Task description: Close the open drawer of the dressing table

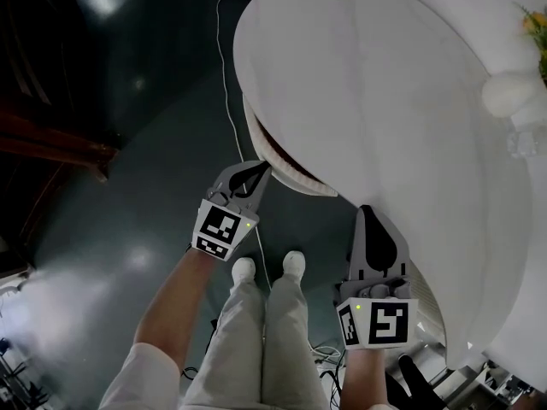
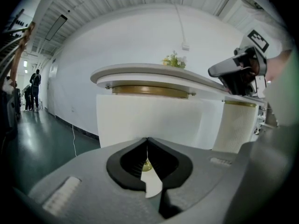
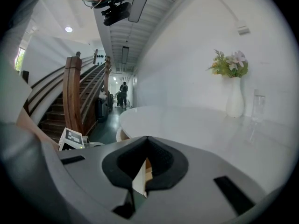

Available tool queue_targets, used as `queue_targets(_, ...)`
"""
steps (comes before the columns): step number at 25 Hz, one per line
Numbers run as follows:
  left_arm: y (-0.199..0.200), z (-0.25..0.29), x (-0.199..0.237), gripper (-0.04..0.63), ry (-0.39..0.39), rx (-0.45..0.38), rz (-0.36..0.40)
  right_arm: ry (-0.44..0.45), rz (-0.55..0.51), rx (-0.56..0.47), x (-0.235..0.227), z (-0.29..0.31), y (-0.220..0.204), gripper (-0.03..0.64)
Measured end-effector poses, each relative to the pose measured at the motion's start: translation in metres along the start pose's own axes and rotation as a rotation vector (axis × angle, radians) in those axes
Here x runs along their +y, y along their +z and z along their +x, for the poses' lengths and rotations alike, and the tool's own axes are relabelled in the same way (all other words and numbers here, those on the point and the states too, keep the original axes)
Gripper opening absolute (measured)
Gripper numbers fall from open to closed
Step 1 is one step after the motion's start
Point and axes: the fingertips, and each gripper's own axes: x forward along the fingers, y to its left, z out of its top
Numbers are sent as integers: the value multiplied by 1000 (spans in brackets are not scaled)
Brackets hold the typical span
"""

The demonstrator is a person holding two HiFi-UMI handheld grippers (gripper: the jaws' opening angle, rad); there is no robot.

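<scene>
The white dressing table (image 1: 367,75) fills the head view's right. Its drawer (image 1: 286,162) juts a little from under the top's left edge. My left gripper (image 1: 262,172) is shut, tips right at the drawer front. In the left gripper view the jaws (image 2: 147,140) meet in front of the white drawer front (image 2: 149,118), and a small gold knob (image 2: 146,164) shows through the hollow between them; whether they touch it is unclear. My right gripper (image 1: 367,212) is shut with nothing in it, at the table's near edge. In its own view the right gripper (image 3: 146,139) points across the tabletop (image 3: 196,125).
A white vase with flowers (image 3: 233,97) stands at the table's back. A white cable (image 1: 227,92) runs across the dark floor. A wooden stair rail (image 1: 60,148) is at the left. My shoes (image 1: 268,268) stand below the drawer. People (image 2: 34,85) stand far down the corridor.
</scene>
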Motion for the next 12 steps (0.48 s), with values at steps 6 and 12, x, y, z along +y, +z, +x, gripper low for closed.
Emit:
queue_targets(6, 7, 16, -1, 15, -29, -14, 27, -8, 6, -10, 0, 4, 4, -3)
queue_targets(12, 14, 30, 2, 15, -41, -24, 34, -29, 18, -8, 2, 5, 8, -3)
